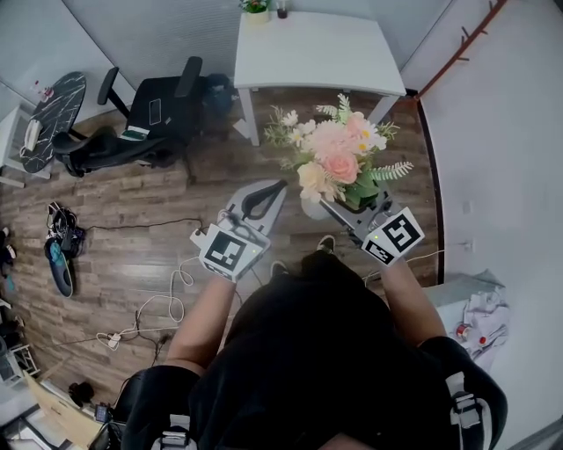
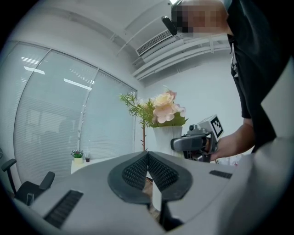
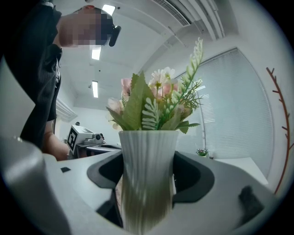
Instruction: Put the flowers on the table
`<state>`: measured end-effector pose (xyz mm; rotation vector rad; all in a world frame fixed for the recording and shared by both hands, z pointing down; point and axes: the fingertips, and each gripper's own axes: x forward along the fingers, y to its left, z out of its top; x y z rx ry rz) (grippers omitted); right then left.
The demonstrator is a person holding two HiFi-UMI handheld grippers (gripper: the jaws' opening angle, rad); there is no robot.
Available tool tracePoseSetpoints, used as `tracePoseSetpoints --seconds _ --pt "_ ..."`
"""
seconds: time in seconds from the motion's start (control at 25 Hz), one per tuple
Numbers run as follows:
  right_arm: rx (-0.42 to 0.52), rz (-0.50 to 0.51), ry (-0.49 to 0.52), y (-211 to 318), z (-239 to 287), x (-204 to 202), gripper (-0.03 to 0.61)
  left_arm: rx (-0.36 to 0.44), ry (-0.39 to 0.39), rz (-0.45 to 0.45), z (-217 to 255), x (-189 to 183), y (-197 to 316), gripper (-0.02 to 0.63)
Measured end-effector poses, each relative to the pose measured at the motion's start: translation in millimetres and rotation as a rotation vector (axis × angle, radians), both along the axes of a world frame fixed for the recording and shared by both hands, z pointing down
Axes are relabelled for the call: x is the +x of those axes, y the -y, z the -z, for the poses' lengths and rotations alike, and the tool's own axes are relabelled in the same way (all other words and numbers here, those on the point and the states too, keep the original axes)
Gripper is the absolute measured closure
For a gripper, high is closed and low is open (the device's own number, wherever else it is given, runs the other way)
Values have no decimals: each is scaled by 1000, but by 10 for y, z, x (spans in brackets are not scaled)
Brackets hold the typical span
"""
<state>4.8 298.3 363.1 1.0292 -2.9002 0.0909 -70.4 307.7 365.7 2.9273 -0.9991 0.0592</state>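
Gripping a ribbed white vase in the right tongs, one pad pressed to each side of it, below the rim. Carrying in that vase the flowers: pink and cream blooms among green fern sprigs, standing upright. Holding the whole bunch in the air over the wood floor, just short of the near edge of the white surface, close to its near right corner and not resting on it.

Holding the left tongs pressed together, ribbed pad against ribbed pad. Pointing them toward the vase from its left side, near it but apart from it.

At the far edge of the surface, toward the far left corner: a small potted plant, and just beside it a small dark thing too small to make out.

On the floor, off the left edge of the surface: a black office chair. Nearer on the boards: white cables lying loose. Near the floor's left edge: shoes.
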Motion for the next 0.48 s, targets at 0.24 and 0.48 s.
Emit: tracePoseSetpoints --seconds 0.24,0.48 --pt "-1 -6 12 188 -129 74 245 -2 -1 7 -108 39 185 601" --pt "3 12 30 503 -209 220 245 -2 10 36 -179 184 480 601"
